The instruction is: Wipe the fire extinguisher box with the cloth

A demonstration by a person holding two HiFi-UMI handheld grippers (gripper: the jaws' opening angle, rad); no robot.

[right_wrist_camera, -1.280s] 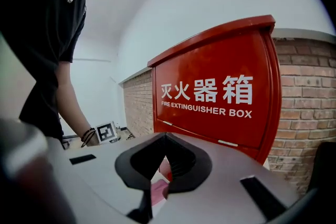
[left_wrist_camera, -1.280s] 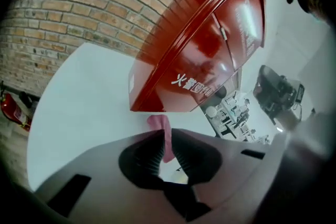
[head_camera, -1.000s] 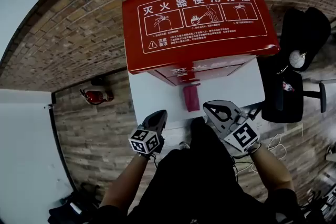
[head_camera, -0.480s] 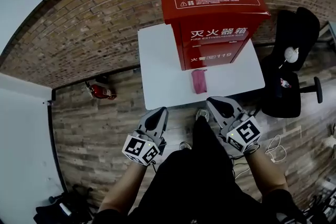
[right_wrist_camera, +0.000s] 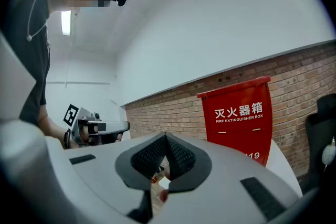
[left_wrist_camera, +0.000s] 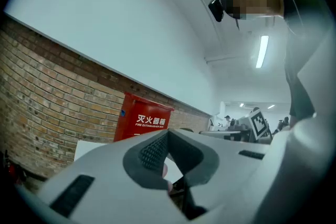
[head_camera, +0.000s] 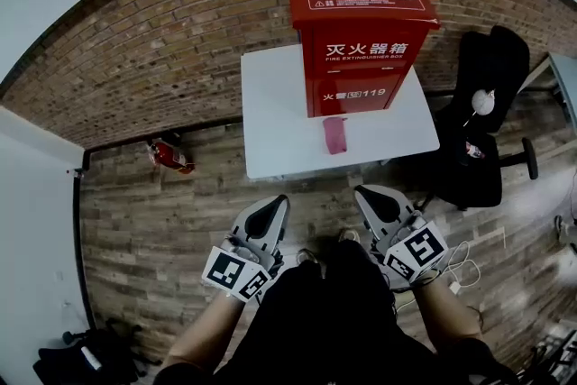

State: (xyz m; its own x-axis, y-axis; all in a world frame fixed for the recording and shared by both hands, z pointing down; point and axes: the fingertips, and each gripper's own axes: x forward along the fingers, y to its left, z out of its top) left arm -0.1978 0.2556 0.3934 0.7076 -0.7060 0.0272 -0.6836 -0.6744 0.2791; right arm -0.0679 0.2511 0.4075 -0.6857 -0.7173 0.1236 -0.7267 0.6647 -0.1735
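Note:
The red fire extinguisher box (head_camera: 361,41) stands upright at the back of a small white table (head_camera: 279,122). It also shows in the left gripper view (left_wrist_camera: 142,122) and the right gripper view (right_wrist_camera: 239,118). A pink cloth (head_camera: 334,135) lies on the table just in front of the box. Both grippers hang over the wooden floor, short of the table's near edge. My left gripper (head_camera: 273,206) is shut and holds nothing, its pads pressed together (left_wrist_camera: 167,136). My right gripper (head_camera: 366,194) is likewise shut and holds nothing (right_wrist_camera: 166,139). Neither touches the cloth or the box.
A small red extinguisher (head_camera: 171,156) lies on the floor left of the table by the brick wall (head_camera: 162,41). A black office chair (head_camera: 478,122) stands right of the table. Cables (head_camera: 464,252) trail on the floor at right, and a dark bag (head_camera: 72,361) sits at bottom left.
Both grippers have drawn back from the table's edge and now hang over the floor, still shut. The box and table look smaller and farther off.

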